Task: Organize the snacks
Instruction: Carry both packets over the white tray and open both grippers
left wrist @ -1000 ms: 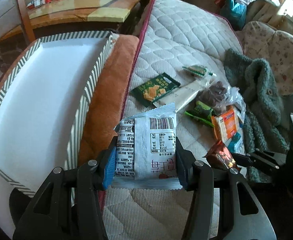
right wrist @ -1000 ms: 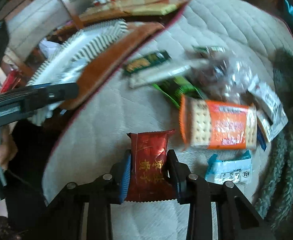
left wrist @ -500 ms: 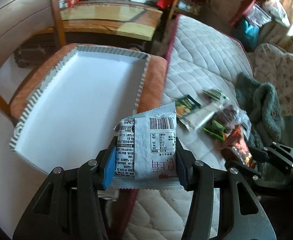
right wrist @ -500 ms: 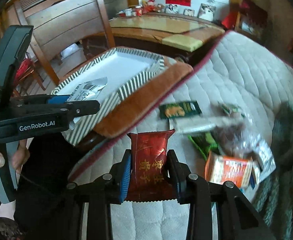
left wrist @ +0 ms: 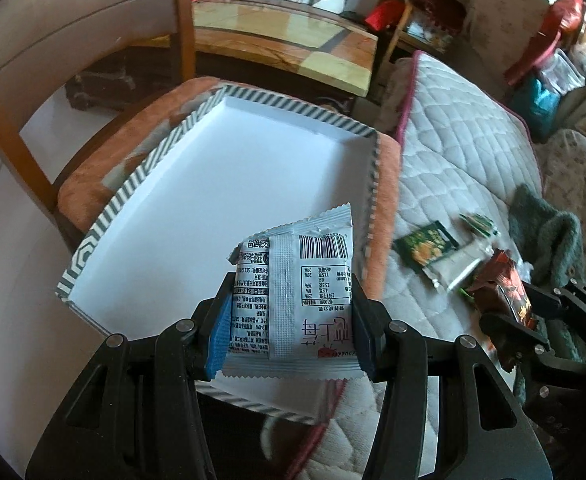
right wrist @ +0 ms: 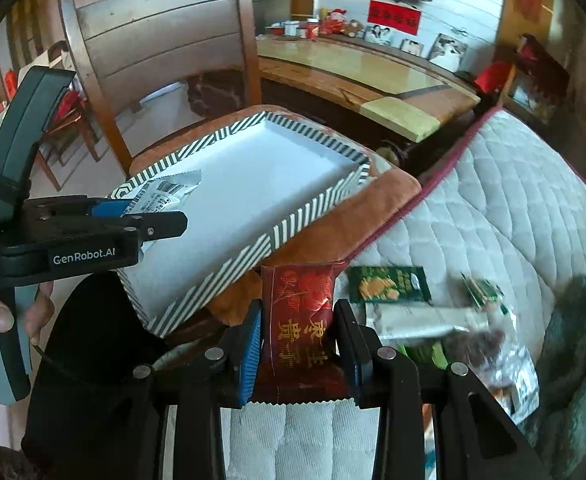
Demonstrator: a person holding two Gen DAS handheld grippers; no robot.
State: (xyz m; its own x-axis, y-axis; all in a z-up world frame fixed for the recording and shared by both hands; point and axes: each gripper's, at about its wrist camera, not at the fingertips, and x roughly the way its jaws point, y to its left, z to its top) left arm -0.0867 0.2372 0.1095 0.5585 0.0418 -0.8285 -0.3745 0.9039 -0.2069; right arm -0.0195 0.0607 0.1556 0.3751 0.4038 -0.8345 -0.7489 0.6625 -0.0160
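Two snack packets gripped, striped tray (left wrist: 229,184) below, loose snacks (right wrist: 389,284) nearby

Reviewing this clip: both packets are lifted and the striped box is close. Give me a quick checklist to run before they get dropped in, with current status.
1. Left gripper clamps the silver packet: ok.
2. Right gripper clamps the red packet: ok.
3. Striped box floor is free for packets: ok.
4. Silver packet is over the box interior: ok.
5. Red packet is over the box: not ok, it is short of the near wall.
6. Box sits steady on the orange cushion: cannot tell.
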